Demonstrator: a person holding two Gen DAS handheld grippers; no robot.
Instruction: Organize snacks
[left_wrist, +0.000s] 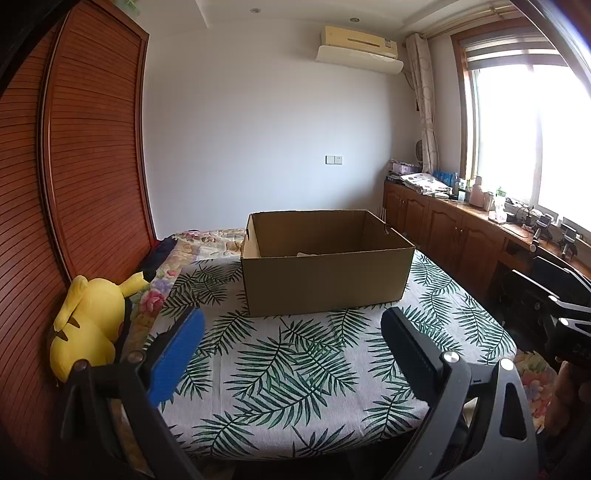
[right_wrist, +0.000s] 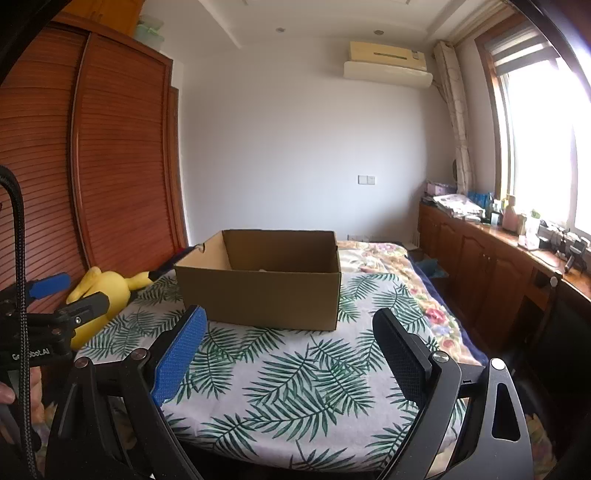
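Two grippers hang above the near edge of a table covered with a leaf-print cloth (left_wrist: 295, 369), both with fingers spread wide and nothing between them. Leftmost, a yellow plush toy (left_wrist: 88, 325) lies against the slatted wooden wardrobe (left_wrist: 85, 147), just off the cloth's left edge. The left gripper (left_wrist: 291, 336) faces a cardboard box (left_wrist: 325, 280), which stands open-topped toward the far edge of the cloth, roughly midway across. Something pale shows low inside the box; what it is cannot be told. In the right wrist view the right gripper (right_wrist: 288, 332) points at the same box (right_wrist: 258, 295), with the left gripper (right_wrist: 74, 295) visible at the left, beside the plush toy (right_wrist: 107, 291). To the right, past the cloth's right edge, wooden cabinets (left_wrist: 450, 229) with a cluttered top run under a bright window (left_wrist: 524, 122).
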